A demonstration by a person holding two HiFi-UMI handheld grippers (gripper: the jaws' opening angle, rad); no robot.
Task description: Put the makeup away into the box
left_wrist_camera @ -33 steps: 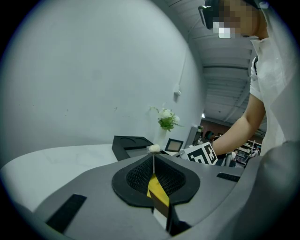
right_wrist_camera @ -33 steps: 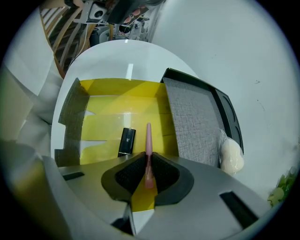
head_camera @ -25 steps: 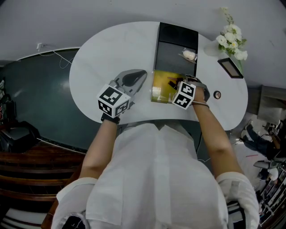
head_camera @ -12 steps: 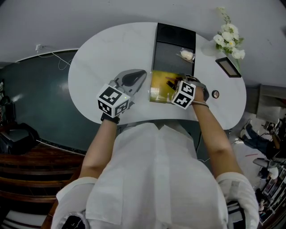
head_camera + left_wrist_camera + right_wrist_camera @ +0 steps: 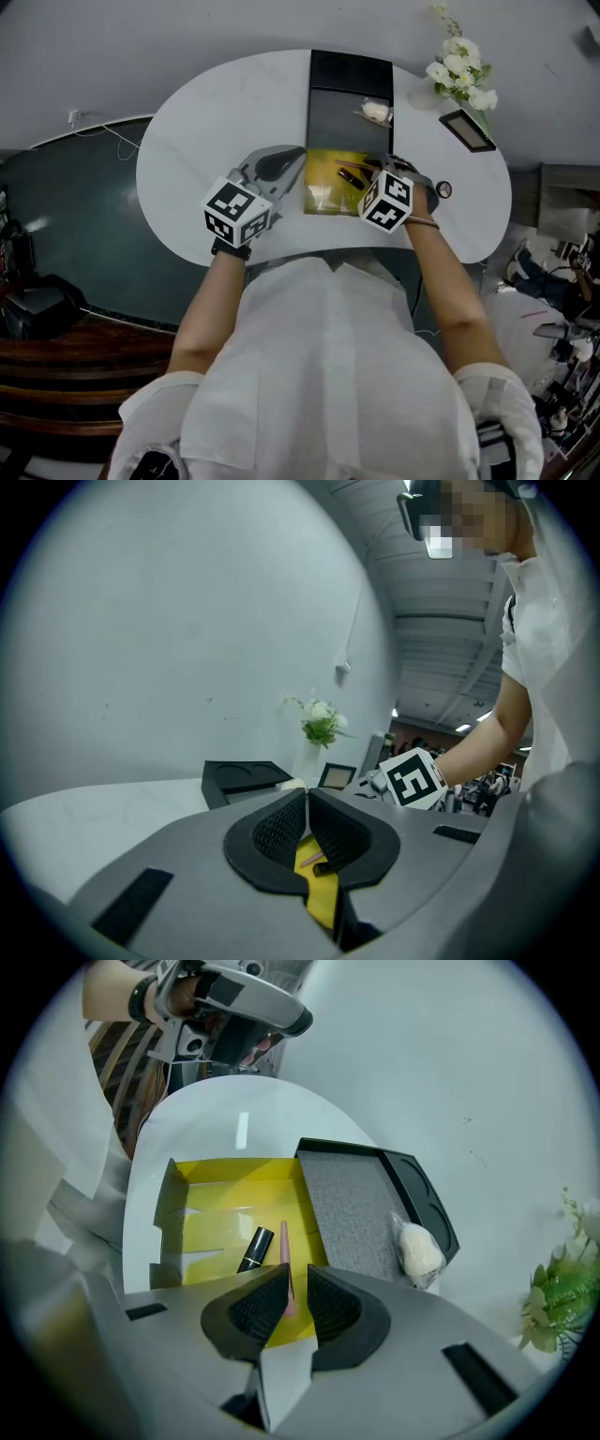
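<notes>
The yellow box (image 5: 322, 195) lies open on the white table (image 5: 216, 112), in front of a black tray (image 5: 349, 70). In the right gripper view, a black lipstick (image 5: 255, 1248) and a thin pink pencil (image 5: 284, 1246) lie on the floor of the yellow box (image 5: 225, 1199). My right gripper (image 5: 298, 1274) hangs just above that box, pointing steeply down. Its jaws stand slightly apart and the pencil's end shows through the gap, untouched. A bagged makeup sponge (image 5: 419, 1249) rests on the tray's grey lining. My left gripper (image 5: 302, 155) sits at the box's left edge, shut on nothing.
A vase of white flowers (image 5: 459, 70), a small picture frame (image 5: 466, 129) and a little round object (image 5: 443, 189) stand on the table's right side. The right gripper (image 5: 373, 172) is over the box's right end. The table's front edge is against the person's body.
My right gripper has lifted off the box, and the lipstick and pencil now show beside it. The left gripper has barely moved. The head view has shifted a little.
</notes>
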